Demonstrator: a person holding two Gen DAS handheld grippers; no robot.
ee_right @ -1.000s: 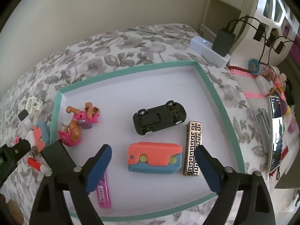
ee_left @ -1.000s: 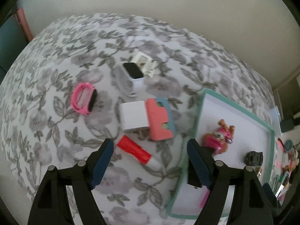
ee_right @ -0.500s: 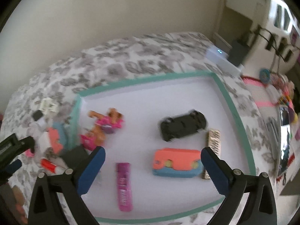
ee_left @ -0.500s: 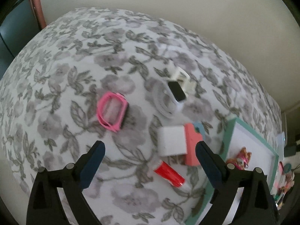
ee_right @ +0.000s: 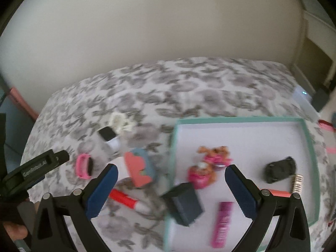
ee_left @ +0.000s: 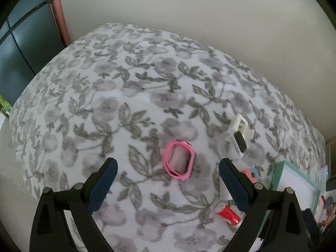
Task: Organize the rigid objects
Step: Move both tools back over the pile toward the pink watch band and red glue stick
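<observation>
Floral bedspread (ee_left: 130, 96), soft grey leaf print, domed by the fisheye, carries the loose things. Pink watch (ee_left: 179, 160), rubbery strap looped in a rounded rectangle, lies on the bed between the left claw (ee_left: 167, 173) fingers' line of sight, not touched; jaws wide apart, having just opened, nothing held. White watch (ee_left: 235, 145) with glossy black face lies beside a cream plastic clip (ee_left: 241, 125). Red tube (ee_left: 227, 215) half hidden behind the right-hand finger. Right claw (ee_right: 171, 180) also spread wide, just opened further, empty. Teal-rimmed tray (ee_right: 239, 119), smooth white floor, sits on the bed; a dark blue box (ee_right: 184, 203) tilts over its left rim. Inside: toy pup figures (ee_right: 206, 168), black toy car (ee_right: 280, 169), magenta tube (ee_right: 222, 223), gold patterned bar (ee_right: 297, 182) cut by the finger. Right view blurred, details soft. Coral-and-blue block (ee_right: 139, 168) lies just left of the tray. Open bedspread toward the wall.
</observation>
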